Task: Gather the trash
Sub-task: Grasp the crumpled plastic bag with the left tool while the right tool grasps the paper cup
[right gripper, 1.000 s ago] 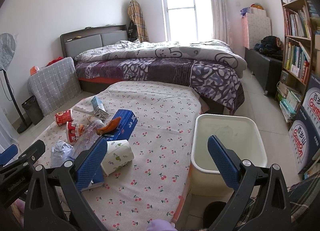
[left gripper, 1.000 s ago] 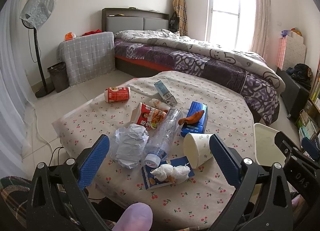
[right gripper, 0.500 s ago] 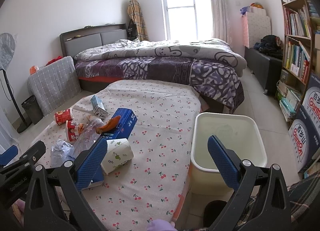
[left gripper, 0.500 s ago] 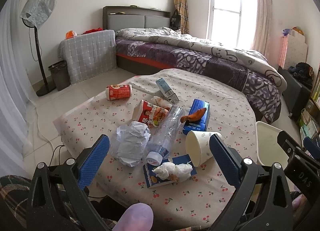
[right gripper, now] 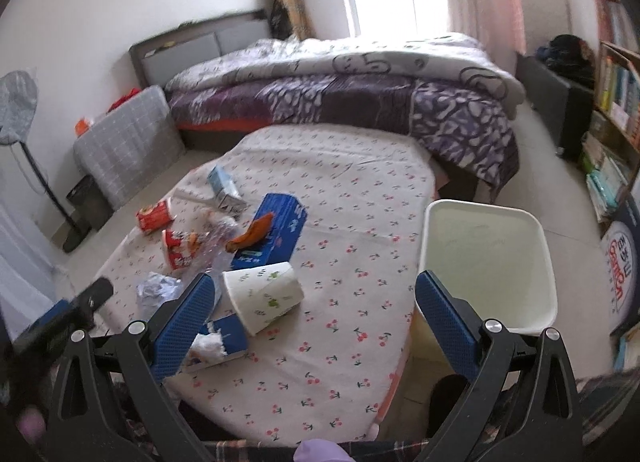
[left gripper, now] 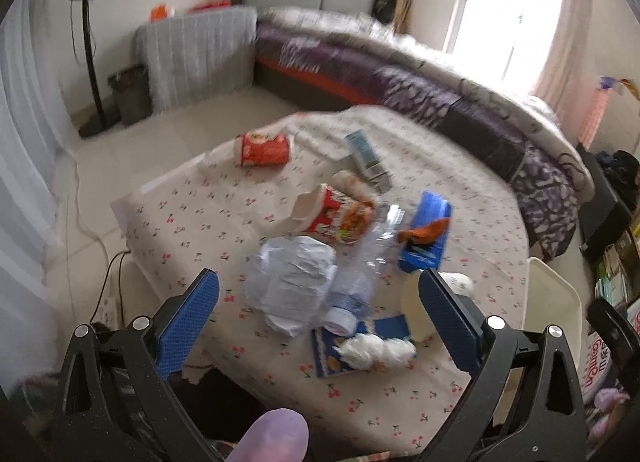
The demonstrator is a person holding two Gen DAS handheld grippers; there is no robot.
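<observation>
"gamon"-like red lettering on a box [right gripper: 620, 262] at the right; other labels too blurred to read. cherry-print table [right gripper: 352, 189] in a bedroom, bed [right gripper: 360, 101] behind. trash clusters at table's left edge: paper cup [right gripper: 262, 294], blue box [right gripper: 272, 238], crushed bottle [left gripper: 360, 262]. white bin [right gripper: 488, 262] beside right edge. left gripper [left gripper: 316, 318] and right gripper [right gripper: 312, 310] wide apart, empty.

Both wrist views over littered table [left gripper: 224, 217]

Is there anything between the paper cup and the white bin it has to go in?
Nothing visible. The paper cup lies on its side on the tablecloth, and only bare cloth runs from it to the table edge where the white bin stands, open-topped. Both grippers are open and empty.
</observation>
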